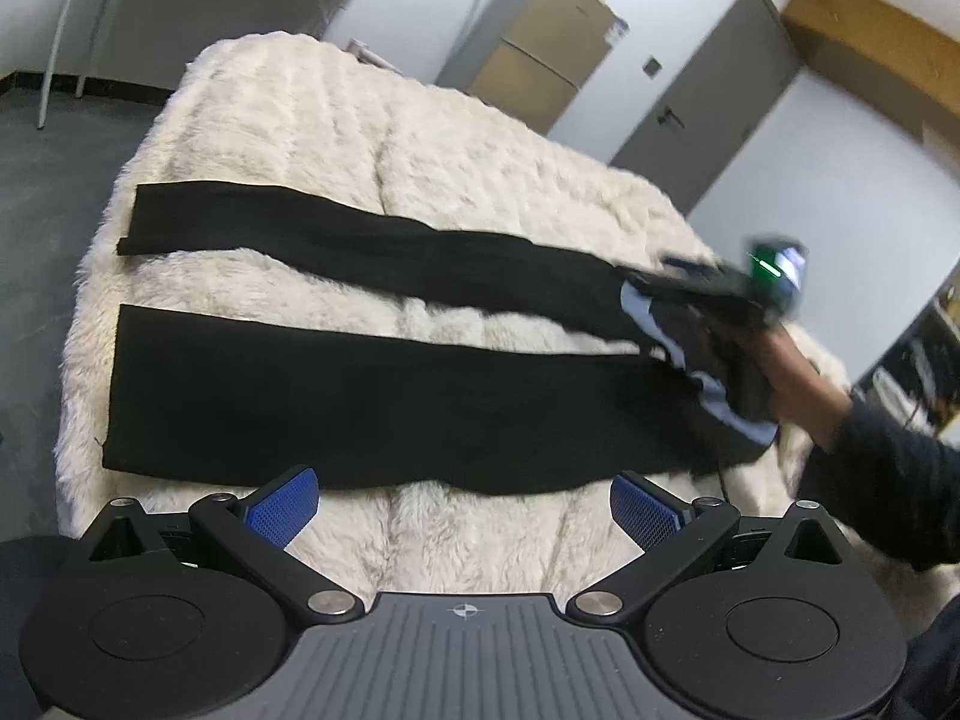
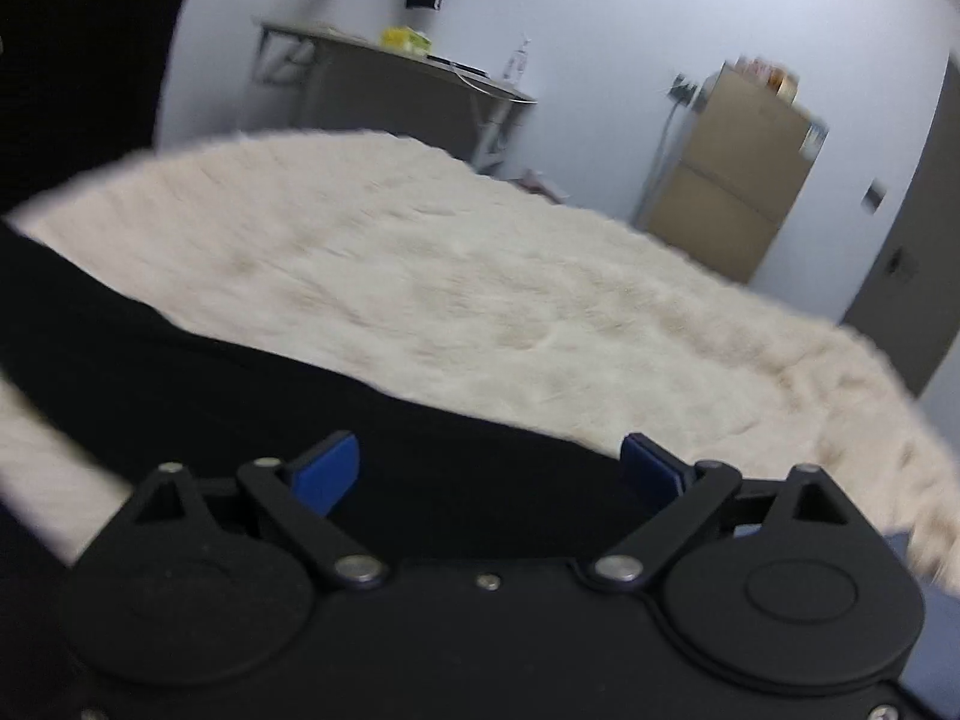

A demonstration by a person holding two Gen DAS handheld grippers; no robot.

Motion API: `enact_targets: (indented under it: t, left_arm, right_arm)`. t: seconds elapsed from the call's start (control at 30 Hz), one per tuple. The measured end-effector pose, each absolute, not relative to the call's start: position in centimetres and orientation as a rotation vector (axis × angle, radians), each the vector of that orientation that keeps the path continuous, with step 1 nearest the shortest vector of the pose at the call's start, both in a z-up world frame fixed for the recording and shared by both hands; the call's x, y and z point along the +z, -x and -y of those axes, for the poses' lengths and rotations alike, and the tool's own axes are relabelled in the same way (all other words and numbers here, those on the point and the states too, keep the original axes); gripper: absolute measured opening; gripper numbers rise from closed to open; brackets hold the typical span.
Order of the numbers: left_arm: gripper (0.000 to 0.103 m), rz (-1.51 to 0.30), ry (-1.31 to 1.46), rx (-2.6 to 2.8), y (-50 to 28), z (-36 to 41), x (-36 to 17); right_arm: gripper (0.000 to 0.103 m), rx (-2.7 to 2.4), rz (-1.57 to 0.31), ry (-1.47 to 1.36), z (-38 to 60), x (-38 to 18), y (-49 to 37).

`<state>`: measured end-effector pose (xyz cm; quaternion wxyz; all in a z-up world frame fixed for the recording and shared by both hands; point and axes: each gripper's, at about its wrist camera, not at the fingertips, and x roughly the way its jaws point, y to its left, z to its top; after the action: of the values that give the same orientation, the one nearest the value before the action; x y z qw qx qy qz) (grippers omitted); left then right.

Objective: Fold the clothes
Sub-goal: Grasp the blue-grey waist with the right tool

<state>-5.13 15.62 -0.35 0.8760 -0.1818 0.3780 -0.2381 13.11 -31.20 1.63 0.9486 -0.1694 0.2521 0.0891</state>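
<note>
Black trousers point(image 1: 372, 396) lie flat on a cream fluffy blanket point(image 1: 420, 144), both legs stretched to the left, the waist at the right with a pale blue lining point(image 1: 714, 393) showing. My left gripper point(image 1: 465, 507) is open and empty, just in front of the near leg. My right gripper point(image 2: 489, 471) is open, its blue pads point(image 2: 330, 471) spread over the black fabric point(image 2: 240, 396) near the waist. In the left wrist view the right gripper point(image 1: 708, 300) shows blurred over the waist, held by a hand.
The blanket covers a table point(image 1: 90, 312) whose left edge drops to a dark floor point(image 1: 36, 192). A brown cabinet point(image 1: 540, 42), a grey door point(image 1: 708, 102) and a desk point(image 2: 384, 84) stand by the far wall.
</note>
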Motion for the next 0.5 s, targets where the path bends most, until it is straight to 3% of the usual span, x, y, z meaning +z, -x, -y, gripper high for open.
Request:
enact_targets:
  t: [0.13, 0.3, 0.37, 0.43, 0.5]
  left_arm:
    - [0.103, -0.804, 0.352, -0.503, 5.1, -15.1, -0.2]
    - [0.103, -0.792, 0.348, -0.522, 5.7, -15.0, 0.0]
    - [0.103, -0.783, 0.349, -0.527, 5.9, -15.0, 0.2]
    - [0.103, -0.783, 0.333, -0.533, 6.0, -14.7, 0.4]
    - [0.103, -0.785, 0.315, -0.535, 6.1, -14.3, 0.5]
  right_arm:
    - [0.094, 0.269, -0.615, 0.504, 34.1, 1.6, -4.0]
    - [0.092, 0.390, -0.565, 1.193, 37.7, -1.7, 5.3]
    - [0.088, 0.450, -0.542, 1.453, 39.4, -3.2, 7.8]
    - [0.084, 0.456, -0.582, 1.509, 40.1, -4.1, 7.6]
    - [0.073, 0.454, -0.618, 1.546, 40.4, -4.9, 6.7]
